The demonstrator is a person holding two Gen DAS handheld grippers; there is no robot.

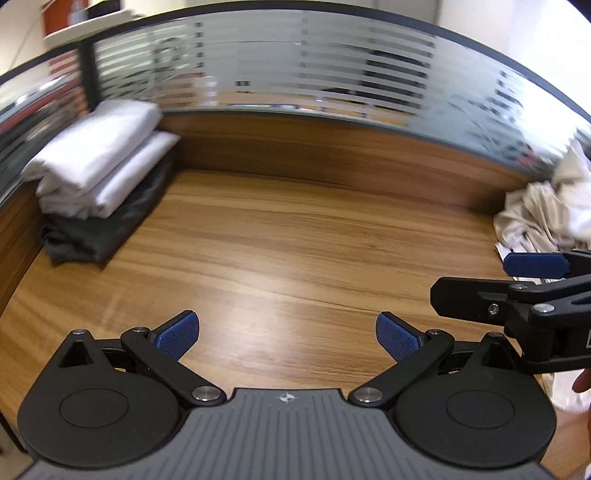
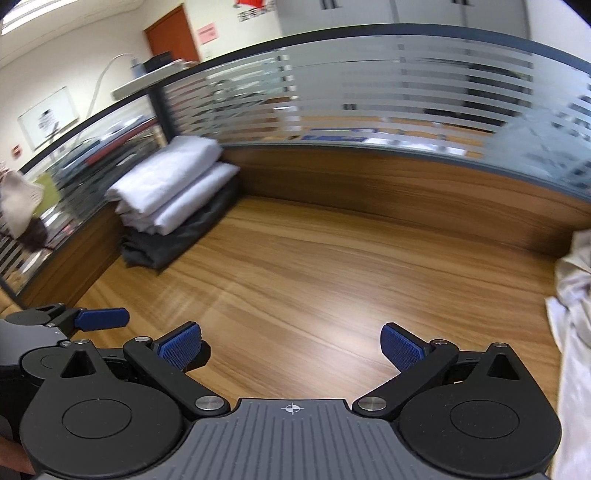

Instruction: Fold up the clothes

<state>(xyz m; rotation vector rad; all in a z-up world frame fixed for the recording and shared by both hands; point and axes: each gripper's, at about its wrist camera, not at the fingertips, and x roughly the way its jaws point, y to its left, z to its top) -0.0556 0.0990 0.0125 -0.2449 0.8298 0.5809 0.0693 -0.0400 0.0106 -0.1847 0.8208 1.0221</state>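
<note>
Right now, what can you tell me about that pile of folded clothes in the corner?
The pile of folded clothes sits in the far left corner of the wooden desk, close by the striped glass partition. It has three soft layers: two plump white folded pieces on top, one resting on the other, and a dark grey piece at the bottom, lying flat on the desk. The edges look fairly neat. Neither gripper touches it. The picture is a bit blurry, so finer details are unclear.

No readable text anywhere. Pink notice (image 2: 206, 34) beside the door and whiteboard (image 2: 48, 117) carry marks too blurred to read.
</note>
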